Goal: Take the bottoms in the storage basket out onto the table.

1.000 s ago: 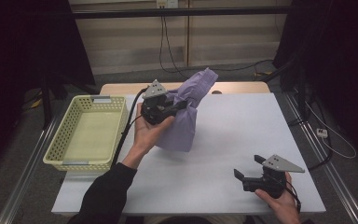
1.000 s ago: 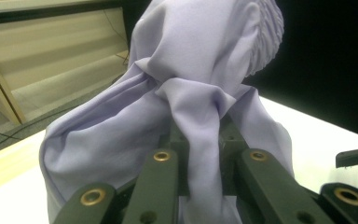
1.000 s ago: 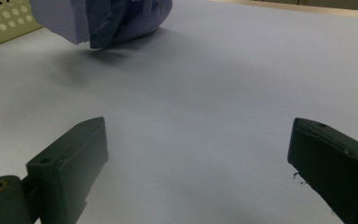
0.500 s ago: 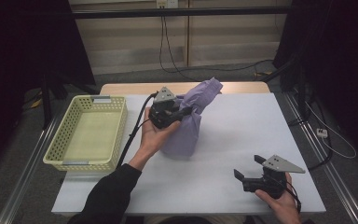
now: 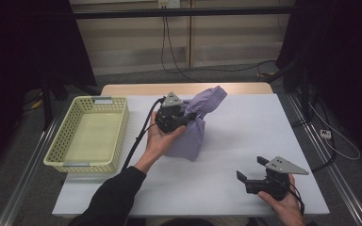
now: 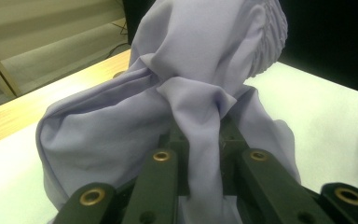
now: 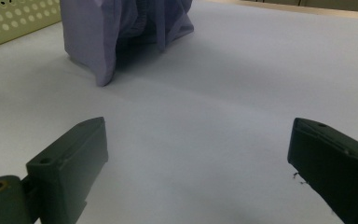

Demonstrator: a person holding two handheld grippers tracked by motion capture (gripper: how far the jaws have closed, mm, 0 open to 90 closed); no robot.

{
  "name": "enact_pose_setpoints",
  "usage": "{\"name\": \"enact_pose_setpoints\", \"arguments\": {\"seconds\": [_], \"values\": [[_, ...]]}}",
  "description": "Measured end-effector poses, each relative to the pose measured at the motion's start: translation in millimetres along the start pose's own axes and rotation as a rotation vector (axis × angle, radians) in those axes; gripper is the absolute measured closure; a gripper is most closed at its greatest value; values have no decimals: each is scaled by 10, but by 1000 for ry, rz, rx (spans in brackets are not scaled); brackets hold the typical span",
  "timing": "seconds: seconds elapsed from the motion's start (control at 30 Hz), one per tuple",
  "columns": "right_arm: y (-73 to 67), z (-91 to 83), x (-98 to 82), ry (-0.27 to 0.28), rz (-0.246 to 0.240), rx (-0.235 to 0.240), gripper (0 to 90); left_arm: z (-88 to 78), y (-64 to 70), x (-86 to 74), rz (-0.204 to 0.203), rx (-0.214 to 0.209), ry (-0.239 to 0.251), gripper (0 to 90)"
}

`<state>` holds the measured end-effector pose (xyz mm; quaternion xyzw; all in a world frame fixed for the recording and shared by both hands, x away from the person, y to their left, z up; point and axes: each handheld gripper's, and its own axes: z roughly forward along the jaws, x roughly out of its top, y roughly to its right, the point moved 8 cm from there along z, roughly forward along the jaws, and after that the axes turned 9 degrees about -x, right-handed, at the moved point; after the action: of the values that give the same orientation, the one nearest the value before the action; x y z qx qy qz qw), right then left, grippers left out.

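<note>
High view: the left gripper, clamped on a fold of the cloth, has carried it further right of the basket than a second ago, so no drop there looks intended. Beyond the cloth, away from the basket, the table lies bare to its edge. Near that side the right gripper rests, jaws apart.
</note>
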<state>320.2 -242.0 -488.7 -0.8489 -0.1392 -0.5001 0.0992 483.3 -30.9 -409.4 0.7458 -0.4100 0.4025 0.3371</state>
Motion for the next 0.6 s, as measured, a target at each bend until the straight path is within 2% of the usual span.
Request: {"name": "enact_pose_setpoints", "arguments": {"seconds": [0.6], "values": [[-6, 2, -3, -3, 0, 2, 51, 185, -129, -229, -34, 3, -72, 812]]}}
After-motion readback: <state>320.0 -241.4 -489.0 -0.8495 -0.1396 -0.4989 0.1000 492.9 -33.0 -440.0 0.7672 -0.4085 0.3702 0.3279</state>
